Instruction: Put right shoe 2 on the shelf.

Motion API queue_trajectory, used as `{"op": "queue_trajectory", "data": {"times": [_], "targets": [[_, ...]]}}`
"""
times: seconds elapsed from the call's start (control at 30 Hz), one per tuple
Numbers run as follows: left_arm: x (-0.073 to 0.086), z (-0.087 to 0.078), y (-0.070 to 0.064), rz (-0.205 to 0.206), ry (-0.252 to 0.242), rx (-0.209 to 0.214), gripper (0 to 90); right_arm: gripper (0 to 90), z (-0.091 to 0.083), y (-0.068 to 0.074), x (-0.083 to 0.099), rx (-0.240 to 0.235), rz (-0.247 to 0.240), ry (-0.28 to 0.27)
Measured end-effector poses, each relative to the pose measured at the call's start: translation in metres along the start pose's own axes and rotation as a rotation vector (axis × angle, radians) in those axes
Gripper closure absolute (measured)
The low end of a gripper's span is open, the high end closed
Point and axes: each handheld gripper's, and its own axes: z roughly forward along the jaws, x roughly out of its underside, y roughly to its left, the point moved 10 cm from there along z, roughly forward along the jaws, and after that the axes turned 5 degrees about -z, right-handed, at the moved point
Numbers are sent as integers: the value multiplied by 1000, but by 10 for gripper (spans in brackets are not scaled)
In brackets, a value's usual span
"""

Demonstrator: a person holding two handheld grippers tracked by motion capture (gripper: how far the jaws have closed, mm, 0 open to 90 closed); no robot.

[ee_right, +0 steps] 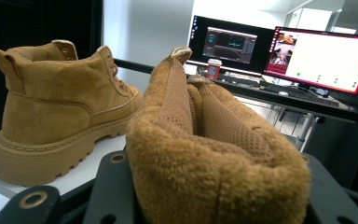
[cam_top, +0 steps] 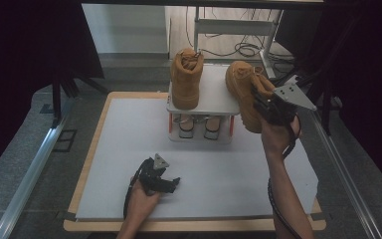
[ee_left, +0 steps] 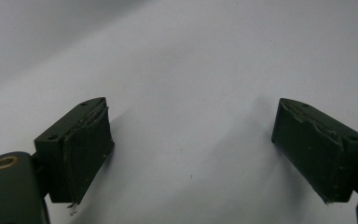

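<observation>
1. Tan boot (cam_top: 244, 92) hangs at the stand's (cam_top: 214, 97) right edge, its collar clamped in the right gripper (cam_top: 264, 107).
2. Second boot (cam_top: 186, 79) stands upright on the stand, left side.
3. Left gripper (cam_top: 171, 183) rests on the near mat (cam_top: 129, 134), jaws wide, holding nothing.

Both boots, one on the rack (cam_top: 185, 79) and one held (cam_top: 245, 89), are coloured tan, with a mesh-patterned lining seen in the right gripper view. The grippers (cam_top: 166, 183) (cam_top: 266, 107) are black, the mat (cam_top: 129, 149) pale grey. The rack's (cam_top: 214, 99) top is perhaps white.
</observation>
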Motion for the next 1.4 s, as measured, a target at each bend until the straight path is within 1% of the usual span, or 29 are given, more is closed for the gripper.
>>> {"op": "queue_trajectory", "data": {"times": [0.23,0.47,0.6,0.8,1.0,1.1,1.2,1.3,1.4], "targets": [[0,0,0,1,-1,0,117,564,19,14,-3,-20,-14,5],[0,0,0,1,-1,0,117,563,37,26,-4,-40,-15,12],[0,0,0,1,0,0,117,563,49,31,-4,-46,-14,23],[0,0,0,1,-1,0,117,563,64,38,-6,-60,-18,23],[0,0,0,1,-1,0,117,562,79,42,-5,-65,-18,36],[0,0,0,1,-1,0,117,561,84,44,-3,-70,-9,41],[0,0,0,1,-1,1,117,561,90,45,-1,-76,-4,45],[0,0,0,2,-1,0,118,559,95,45,-2,-73,-9,44],[0,0,0,3,0,1,118,559,100,44,-2,-75,0,47]]}}
